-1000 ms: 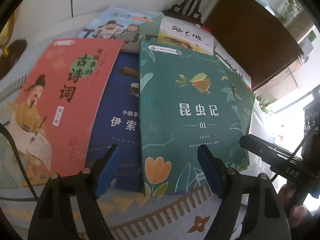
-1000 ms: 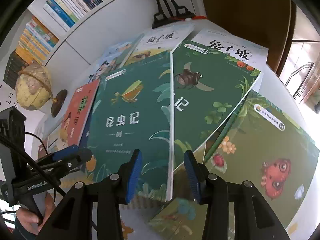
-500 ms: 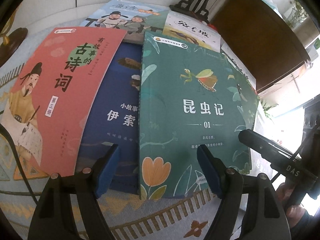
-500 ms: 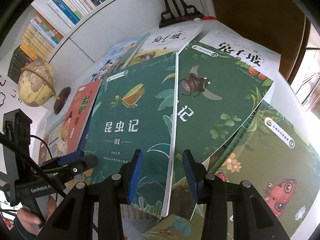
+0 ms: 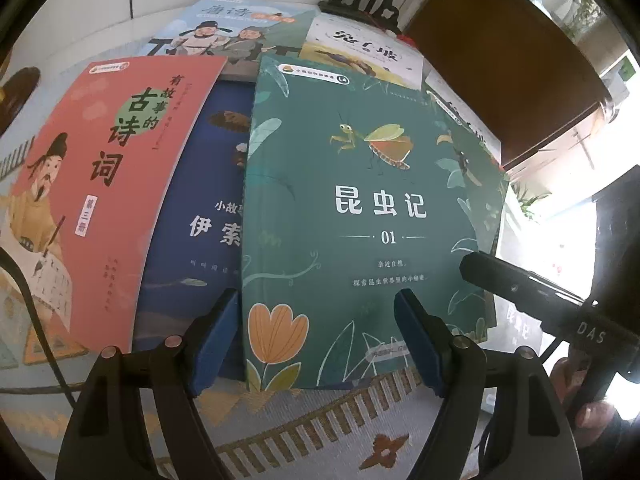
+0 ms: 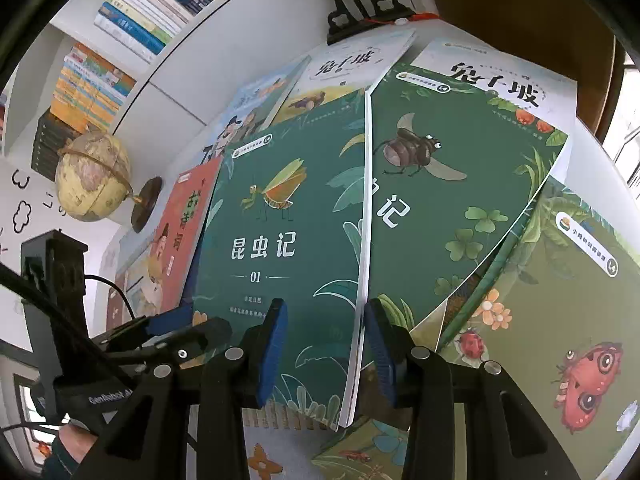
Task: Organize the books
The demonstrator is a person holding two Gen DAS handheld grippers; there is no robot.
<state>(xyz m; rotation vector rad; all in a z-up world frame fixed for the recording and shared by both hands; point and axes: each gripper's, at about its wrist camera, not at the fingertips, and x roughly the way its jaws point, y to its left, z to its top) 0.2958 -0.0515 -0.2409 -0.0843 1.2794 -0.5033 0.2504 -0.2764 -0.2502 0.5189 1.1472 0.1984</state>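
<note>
Left wrist view: the left tongs stand wide apart, both blue pads clear of any cover and gripping nothing. The teal insect book marked 01 lies directly ahead of them, its lower edge between the pads, resting on the patterned bench cloth. Ahead and to the left lies the red poetry book; the dark blue book sits between the two, partly under both. Farther ahead are a pale blue book and a white rabbit book. The right tongs enter from the right. Right wrist view: the right tongs are narrowly parted, straddling the white page edge of the teal insect book marked 01; contact cannot be confirmed. Ahead and right lies a green beetle book, with a butterfly book farther right. A globe stands far left.
</note>
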